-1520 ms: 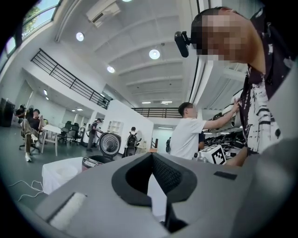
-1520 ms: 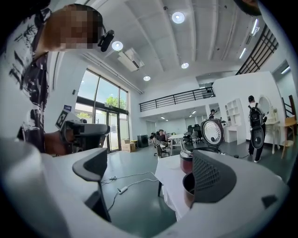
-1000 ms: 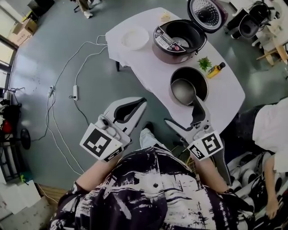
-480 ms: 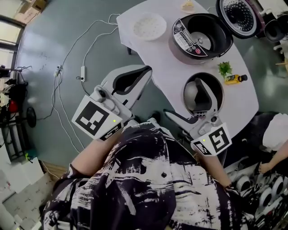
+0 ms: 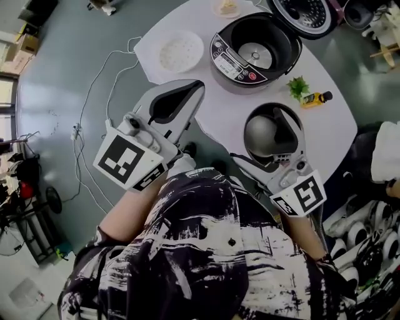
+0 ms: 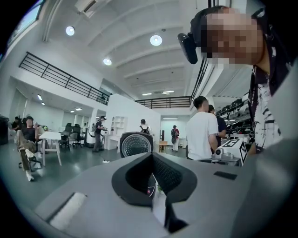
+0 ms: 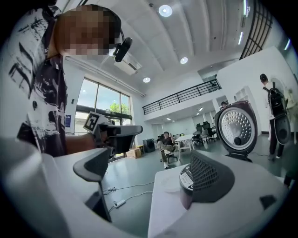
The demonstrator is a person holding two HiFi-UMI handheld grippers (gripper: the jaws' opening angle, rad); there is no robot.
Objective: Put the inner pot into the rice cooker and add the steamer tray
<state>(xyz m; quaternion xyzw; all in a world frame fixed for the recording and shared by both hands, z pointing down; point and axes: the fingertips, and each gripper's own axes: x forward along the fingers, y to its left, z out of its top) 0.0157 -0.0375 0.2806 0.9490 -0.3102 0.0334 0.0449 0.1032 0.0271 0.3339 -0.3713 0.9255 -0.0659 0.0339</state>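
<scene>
In the head view the open rice cooker (image 5: 253, 53) stands on the white table (image 5: 340, 134), its lid (image 5: 306, 12) raised. The dark inner pot (image 5: 262, 134) sits on the table nearer to me. The white perforated steamer tray (image 5: 178, 53) lies at the table's left end. My right gripper (image 5: 255, 134) is open, with one finger over the pot and the other outside its near rim. My left gripper (image 5: 200, 84) is shut on nothing, its tip between tray and cooker. In the right gripper view, the right gripper (image 7: 153, 169) faces the cooker (image 7: 186, 183).
A green herb sprig (image 5: 299, 86) and a small yellow bottle (image 5: 315, 98) lie between cooker and pot. A small dish (image 5: 226, 7) sits at the table's far end. Cables and a power strip (image 5: 75, 131) run across the floor at left. Other people stand nearby.
Both grippers have moved forward toward the table. The right gripper's finger now reaches farther across the inner pot; the left gripper's tip is over the table edge.
</scene>
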